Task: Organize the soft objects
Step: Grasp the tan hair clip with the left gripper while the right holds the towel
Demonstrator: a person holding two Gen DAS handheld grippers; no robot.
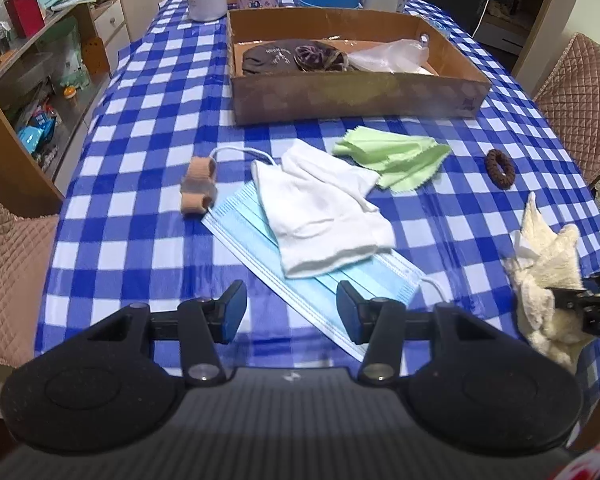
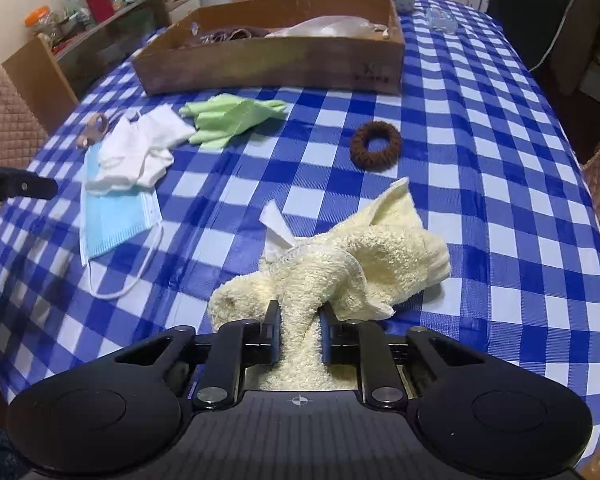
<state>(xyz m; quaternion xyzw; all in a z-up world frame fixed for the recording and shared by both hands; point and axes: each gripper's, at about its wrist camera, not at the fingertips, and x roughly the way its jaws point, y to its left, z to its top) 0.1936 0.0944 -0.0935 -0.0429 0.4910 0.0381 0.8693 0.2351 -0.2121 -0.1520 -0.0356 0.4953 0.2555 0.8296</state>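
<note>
While the right gripper [image 2: 299, 330] has its 2 jaws pressed onto a bunched fold of the cream towel [image 2: 352, 256], the left gripper [image 1: 291, 312] hangs with its jaws parted about halfway and nothing between the pads. No earlier view is given, so only the clamp itself can be told. From the right wrist view the towel sprawls toward 1 o'clock, a white tag [image 2: 274, 222] sticking up at 11 o'clock; its near end runs under the gripper body and is hidden.

Open checked tablecloth [image 2: 480, 208] lies at 2 and 3 o'clock of the towel, bare up to the table edge. A brown hair tie [image 2: 375, 145] sits alone at 12 o'clock, apart from everything. Beyond it the cardboard box [image 2: 268, 68] stands across the far part of the table, its near wall blocking most of its contents; only a dark cloth [image 1: 278, 56] and a clear plastic bag [image 1: 392, 56] show from the left wrist view.

Ahead of the left gripper, a white cloth [image 1: 320, 208] lies on top of a blue face mask [image 1: 256, 240], covering the mask's middle. A green cloth [image 1: 396, 156] touches the white one at 1 o'clock. A tan band [image 1: 198, 190] rests just beside the mask at 10 o'clock; its shape is hard to make out. Cups and bottles behind the box are cut off by the frame top.
</note>
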